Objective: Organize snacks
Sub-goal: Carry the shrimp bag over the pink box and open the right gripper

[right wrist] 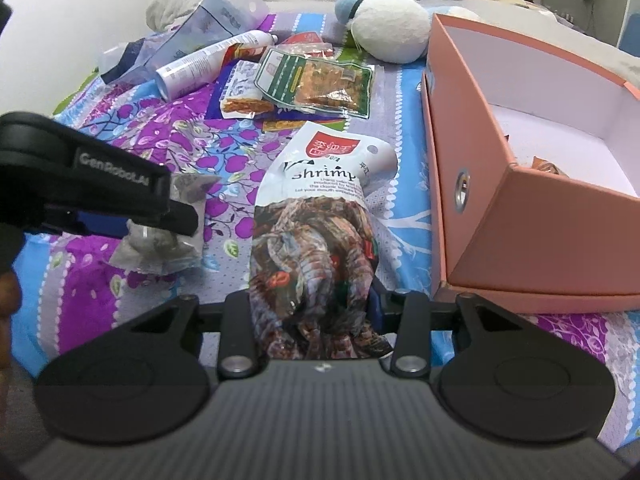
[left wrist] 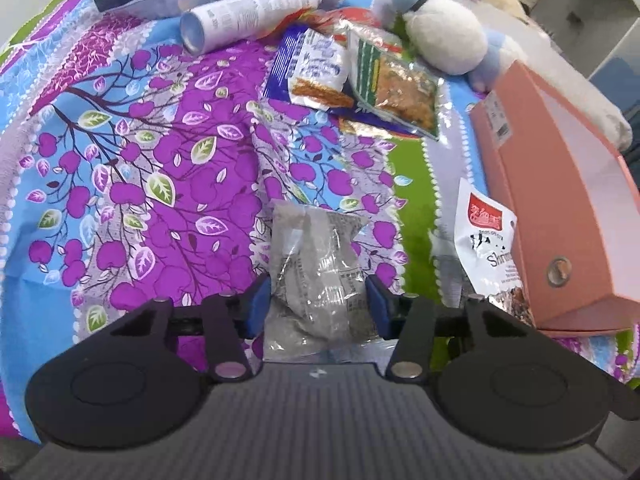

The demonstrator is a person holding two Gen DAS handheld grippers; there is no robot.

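A clear packet with grey contents (left wrist: 316, 268) lies on the flowered bedsheet, and my left gripper (left wrist: 319, 302) is shut on it, both blue pads against its sides. In the right wrist view the same packet (right wrist: 156, 240) sits under the left gripper (right wrist: 160, 224) at the left. My right gripper (right wrist: 312, 308) is shut on the lower end of a white shrimp snack bag (right wrist: 316, 208), which stands up between its fingers. That bag (left wrist: 488, 240) leans beside the open pink box (right wrist: 480, 220) on the right. An orange item (right wrist: 548, 166) shows inside the box.
More snack packets lie piled at the back: a green one (right wrist: 320, 84) and a blue-and-white one (right wrist: 240, 92). A white spray can (right wrist: 200, 64) lies left of them. A white and blue plush toy (right wrist: 392, 28) rests behind the box (left wrist: 560, 208).
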